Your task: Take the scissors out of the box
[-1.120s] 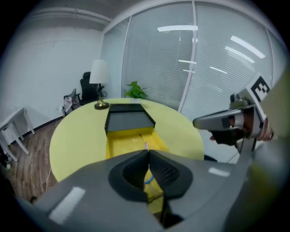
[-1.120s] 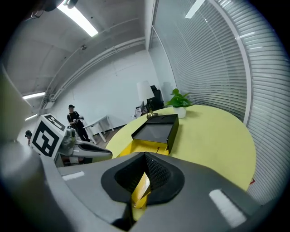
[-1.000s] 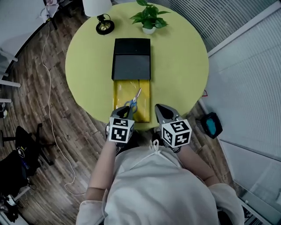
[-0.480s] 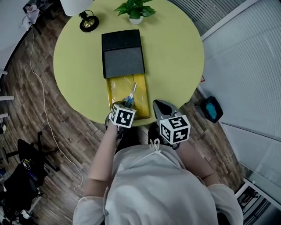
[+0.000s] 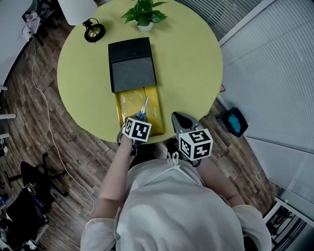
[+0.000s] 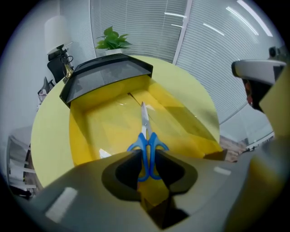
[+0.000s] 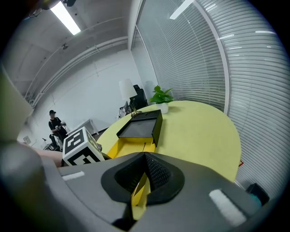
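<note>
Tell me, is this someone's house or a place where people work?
Most likely an office or workroom: long window blinds, a ceiling strip light, and a round yellow table with a small potted plant.

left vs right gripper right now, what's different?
Left gripper looks steeply down into the yellow box; right gripper sits beside the box, aimed shallower across the table. Left jaws stand apart, closing around the scissors' blue handles; right jaws are together with nothing gripped. Both hover at the box's near end.
</note>
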### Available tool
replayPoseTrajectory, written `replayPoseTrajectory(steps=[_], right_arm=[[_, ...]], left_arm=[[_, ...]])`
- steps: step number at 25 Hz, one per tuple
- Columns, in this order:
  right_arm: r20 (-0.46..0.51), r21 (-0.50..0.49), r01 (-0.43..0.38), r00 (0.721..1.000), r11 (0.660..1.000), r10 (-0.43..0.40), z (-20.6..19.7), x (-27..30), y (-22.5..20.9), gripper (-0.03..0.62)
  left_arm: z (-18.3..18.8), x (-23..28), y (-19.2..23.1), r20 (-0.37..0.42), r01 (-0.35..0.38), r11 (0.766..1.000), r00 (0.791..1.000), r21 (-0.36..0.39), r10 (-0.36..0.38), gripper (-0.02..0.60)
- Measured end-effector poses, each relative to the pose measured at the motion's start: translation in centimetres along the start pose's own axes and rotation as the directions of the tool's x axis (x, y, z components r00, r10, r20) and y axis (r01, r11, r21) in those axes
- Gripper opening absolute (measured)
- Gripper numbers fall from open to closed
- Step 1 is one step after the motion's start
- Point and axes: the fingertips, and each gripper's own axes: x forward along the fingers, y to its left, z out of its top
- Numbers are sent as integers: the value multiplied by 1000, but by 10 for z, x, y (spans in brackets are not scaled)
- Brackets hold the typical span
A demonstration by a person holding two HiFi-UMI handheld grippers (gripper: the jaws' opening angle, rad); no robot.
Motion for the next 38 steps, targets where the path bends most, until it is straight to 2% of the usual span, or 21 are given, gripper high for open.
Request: replayPoseTrajectory(steps=[6,14,20,23,26,29,34,38], right_arm=[[19,1,-3,1000,1000,3,1,-6,3,-2],[63,-10,-12,998,1000,13,15,-13,8,-1],[87,-31,-27,996,999,30,25,-19,14,-2],[99,-39,-52,994,998,55,36,-23,20,-2],[127,-71,-63,989,995,72,52,-28,26,-2],[160,-104,-63,984,993,79,66,-35,30,-2],[251,-149,-57,963,987,94,94,-49,37,-2],[292,-182,-80,947,980,131,112,-60,46,-2]], left_arm=[[0,-2,-1,7,16,1000,1000,1,-16,92],[11,-36,2,122,24,998,992,-53,-17,91],[20,-73,-2,232,19,998,973,-67,-3,91],[32,-97,-2,312,12,997,950,-82,15,91],[50,-129,1,415,-2,994,908,-111,48,91],[68,-167,3,529,-18,990,844,-141,90,91],[96,-232,15,686,-49,980,707,-191,170,91],[109,-282,18,787,-53,970,575,-236,223,91]])
